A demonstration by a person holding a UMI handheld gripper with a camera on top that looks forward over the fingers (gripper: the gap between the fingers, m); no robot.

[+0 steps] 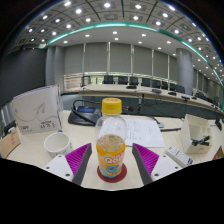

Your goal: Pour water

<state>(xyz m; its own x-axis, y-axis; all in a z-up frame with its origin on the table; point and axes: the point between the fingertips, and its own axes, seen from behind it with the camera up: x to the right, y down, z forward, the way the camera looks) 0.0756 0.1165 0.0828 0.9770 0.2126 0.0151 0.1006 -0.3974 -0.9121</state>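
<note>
Jaws closed on clear plastic bottle (pixel 111 146): yellow cap, orange-yellow label, red base, upright between the two magenta pads (pixel 79 160), both pressing its sides. Gripper (pixel 112 168) at bottom of view. White cup (pixel 57 143) on pale tabletop (pixel 150 132), just beyond the fingers to one side. White placard (pixel 37 109) standing beyond cup. Loose papers (pixel 145 128) lie beyond the bottle.

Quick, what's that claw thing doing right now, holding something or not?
Gripper: shut on the bottle, its yellow cap on, both pink pads pressing its sides.
</note>
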